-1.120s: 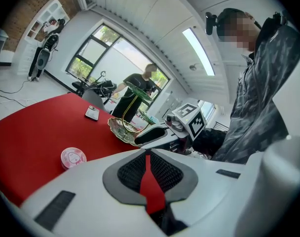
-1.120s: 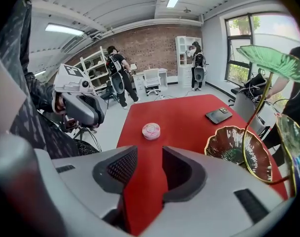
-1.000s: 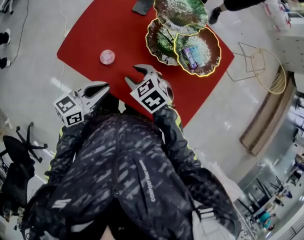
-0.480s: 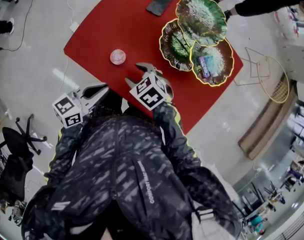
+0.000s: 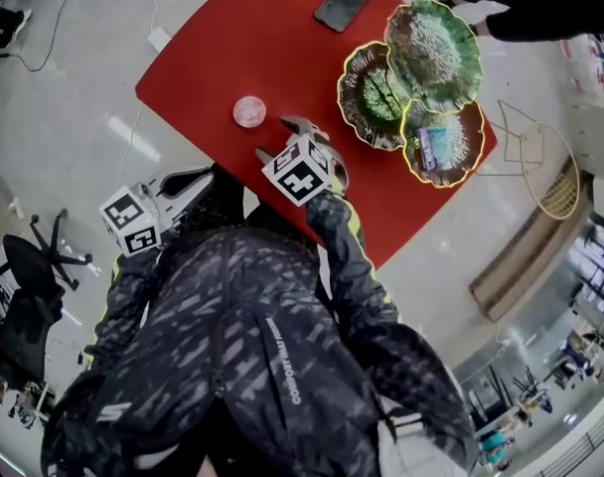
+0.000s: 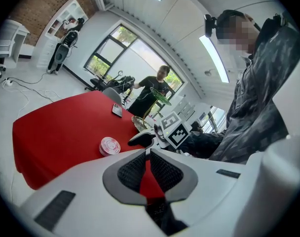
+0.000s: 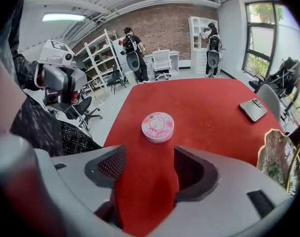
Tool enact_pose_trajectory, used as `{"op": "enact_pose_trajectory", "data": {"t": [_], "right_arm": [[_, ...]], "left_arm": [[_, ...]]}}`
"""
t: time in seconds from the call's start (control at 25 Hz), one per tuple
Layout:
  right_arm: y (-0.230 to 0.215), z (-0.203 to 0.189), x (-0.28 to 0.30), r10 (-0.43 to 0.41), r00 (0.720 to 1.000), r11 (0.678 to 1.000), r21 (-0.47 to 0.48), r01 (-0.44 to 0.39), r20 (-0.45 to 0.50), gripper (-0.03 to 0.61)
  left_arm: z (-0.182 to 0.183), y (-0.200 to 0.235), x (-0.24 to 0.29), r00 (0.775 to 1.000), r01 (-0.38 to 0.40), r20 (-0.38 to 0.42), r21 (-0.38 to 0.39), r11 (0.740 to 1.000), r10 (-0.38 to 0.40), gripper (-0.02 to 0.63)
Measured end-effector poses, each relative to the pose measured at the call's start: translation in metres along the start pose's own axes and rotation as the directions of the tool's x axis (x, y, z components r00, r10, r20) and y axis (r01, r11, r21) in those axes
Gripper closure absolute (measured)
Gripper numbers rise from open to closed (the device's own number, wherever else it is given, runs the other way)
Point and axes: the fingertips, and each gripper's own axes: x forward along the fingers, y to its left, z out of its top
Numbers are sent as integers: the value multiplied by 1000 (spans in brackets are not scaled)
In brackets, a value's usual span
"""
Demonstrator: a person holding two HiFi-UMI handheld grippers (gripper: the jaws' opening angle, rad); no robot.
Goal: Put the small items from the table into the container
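Observation:
A small round pink tin (image 5: 249,111) (image 7: 158,126) (image 6: 110,145) lies on the red table (image 5: 213,58), near its front edge. My right gripper (image 5: 275,138) (image 7: 150,167) points steeply down just short of the tin. Its jaws are opening, with only red tabletop between them. Three green leaf-shaped dishes (image 5: 377,95) sit joined at the table's right; the nearest one (image 5: 461,127) holds a small packet (image 5: 433,147). My left gripper (image 5: 188,182) (image 6: 147,151) hangs off the table's front edge, pads together at the tips, holding nothing.
A dark phone (image 5: 343,4) (image 7: 252,109) lies at the table's far side. A person (image 6: 157,85) stands beyond the far edge. An office chair (image 5: 29,271) stands on the floor at left, a wire frame (image 5: 545,157) at right.
My right gripper has moved forward and down toward the pink tin, and its jaws have spread wider. My left gripper has shifted slightly and stayed shut.

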Motion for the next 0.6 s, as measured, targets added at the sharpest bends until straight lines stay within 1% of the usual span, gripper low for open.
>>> {"op": "enact_pose_trajectory", "data": {"t": [0.12, 0.24, 0.44, 0.6], "right_arm": [[-4, 5, 11, 0, 1000, 1000, 9, 0, 1, 285], [-4, 13, 21, 4, 1000, 1000, -5, -4, 4, 279], [-13, 28, 34, -27, 1000, 999, -33, 27, 15, 274], [-15, 36, 42, -33, 999, 998, -50, 34, 21, 271]], "left_arm": [[-1, 7, -6, 1000, -10, -1, -13, 1000, 10, 598], [-2, 12, -16, 1000, -31, -3, -28, 999, 31, 598], [1, 22, -26, 999, -47, 2, -37, 998, 47, 598], [1, 24, -30, 999, -50, 0, -43, 998, 50, 598]]}}
